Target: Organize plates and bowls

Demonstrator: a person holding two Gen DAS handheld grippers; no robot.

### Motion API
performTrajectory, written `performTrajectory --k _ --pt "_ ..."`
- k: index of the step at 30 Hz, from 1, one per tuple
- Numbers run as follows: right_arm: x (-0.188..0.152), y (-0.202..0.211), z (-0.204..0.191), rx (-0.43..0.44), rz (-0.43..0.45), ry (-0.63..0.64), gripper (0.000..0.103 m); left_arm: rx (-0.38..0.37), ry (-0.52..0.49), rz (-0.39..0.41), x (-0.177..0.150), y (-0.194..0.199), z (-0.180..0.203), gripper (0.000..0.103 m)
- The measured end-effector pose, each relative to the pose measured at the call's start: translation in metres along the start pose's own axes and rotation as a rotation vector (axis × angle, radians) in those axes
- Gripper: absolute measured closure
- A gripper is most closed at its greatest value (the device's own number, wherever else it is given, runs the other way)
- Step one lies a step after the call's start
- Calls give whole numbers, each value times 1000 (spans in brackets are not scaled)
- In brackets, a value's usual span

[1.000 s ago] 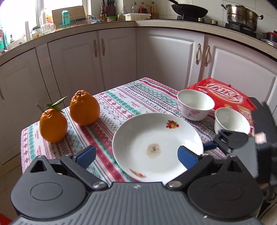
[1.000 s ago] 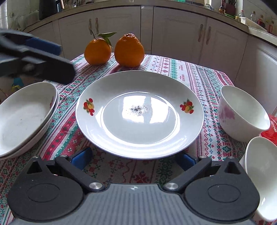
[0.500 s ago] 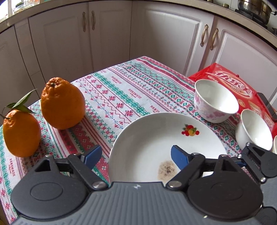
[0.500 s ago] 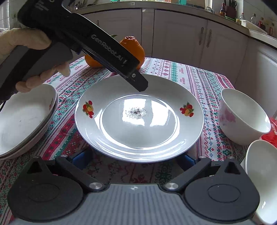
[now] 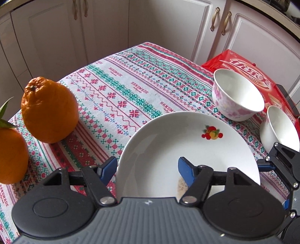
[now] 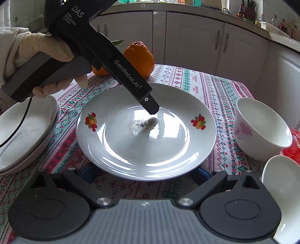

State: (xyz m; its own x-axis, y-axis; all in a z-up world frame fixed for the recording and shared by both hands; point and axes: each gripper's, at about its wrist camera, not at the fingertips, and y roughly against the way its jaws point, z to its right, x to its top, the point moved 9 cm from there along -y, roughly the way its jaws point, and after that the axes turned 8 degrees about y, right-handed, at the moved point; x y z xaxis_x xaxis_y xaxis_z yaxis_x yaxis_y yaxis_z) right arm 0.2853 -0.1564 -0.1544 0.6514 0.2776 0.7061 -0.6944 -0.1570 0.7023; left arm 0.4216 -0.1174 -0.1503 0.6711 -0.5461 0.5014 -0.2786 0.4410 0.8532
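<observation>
The left gripper straddles the plate's rim, one blue finger outside, the other above the well; its jaws are closing, pads not yet pressing. The right gripper is closing too, jaws wide, the plate's near edge between them untouched. Two bowls stand right of both.

You stand in a daylit kitchen where cream panelled cabinet doors with brass handles curve round behind the counter, which is covered by a red, green and white patterned cloth, and a worktop above carries bottles.
</observation>
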Motion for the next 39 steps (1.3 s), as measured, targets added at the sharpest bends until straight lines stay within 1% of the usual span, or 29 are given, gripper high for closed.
performTrajectory --k 1,9,23,28,39 --pt "0 0 0 2 -2 0 2 -5 -3 -8 0 -2 1 38" --pt "1 -2 -1 5 0 -4 2 -27 -8 -20 2 -2 1 39" --pt "3 5 -5 7 -8 16 3 -21 -3 -12 -5 8 5 39" --pt "6 14 -6 11 2 28 3 -17 3 1 -8 19 8 39" --pt "13 40 -18 28 39 70 3 7 21 51 -21 60 17 39"
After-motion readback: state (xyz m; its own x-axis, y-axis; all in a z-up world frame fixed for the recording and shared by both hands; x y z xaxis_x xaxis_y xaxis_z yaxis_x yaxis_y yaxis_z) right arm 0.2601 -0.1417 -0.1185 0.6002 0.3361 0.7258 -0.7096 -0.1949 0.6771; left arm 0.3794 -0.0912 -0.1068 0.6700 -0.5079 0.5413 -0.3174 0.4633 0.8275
